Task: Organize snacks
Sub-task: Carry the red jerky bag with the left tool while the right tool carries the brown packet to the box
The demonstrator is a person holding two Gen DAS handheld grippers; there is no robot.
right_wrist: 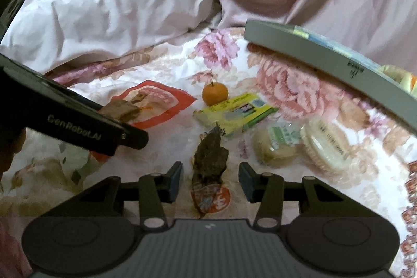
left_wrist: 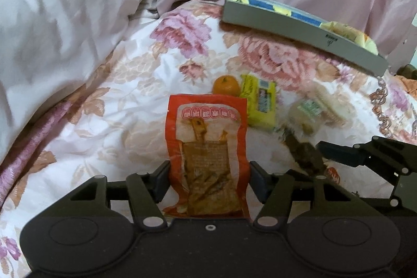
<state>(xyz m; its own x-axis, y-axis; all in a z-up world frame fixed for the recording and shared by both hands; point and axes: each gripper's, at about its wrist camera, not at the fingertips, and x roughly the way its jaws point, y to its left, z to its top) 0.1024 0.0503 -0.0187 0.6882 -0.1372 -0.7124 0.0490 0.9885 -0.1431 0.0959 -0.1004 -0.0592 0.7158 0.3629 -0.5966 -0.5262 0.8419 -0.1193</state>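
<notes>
My left gripper [left_wrist: 209,180] has its two fingers against both sides of an orange-red snack packet [left_wrist: 207,153], which also shows in the right wrist view [right_wrist: 153,102]. My right gripper [right_wrist: 210,180] is open, its fingers on either side of a dark brown snack packet [right_wrist: 209,160] lying on the bed, apart from it. This packet also shows in the left wrist view [left_wrist: 303,151]. A mandarin [right_wrist: 215,93], a yellow packet [right_wrist: 234,112] and two pale wrapped cakes [right_wrist: 278,146] lie beyond. A grey tray [right_wrist: 325,64] holding snacks stands at the right.
Everything lies on a floral bedspread [left_wrist: 130,85]. A crumpled pink duvet [left_wrist: 57,25] rises at the left and back. The left gripper's body [right_wrist: 78,116] crosses the left of the right wrist view.
</notes>
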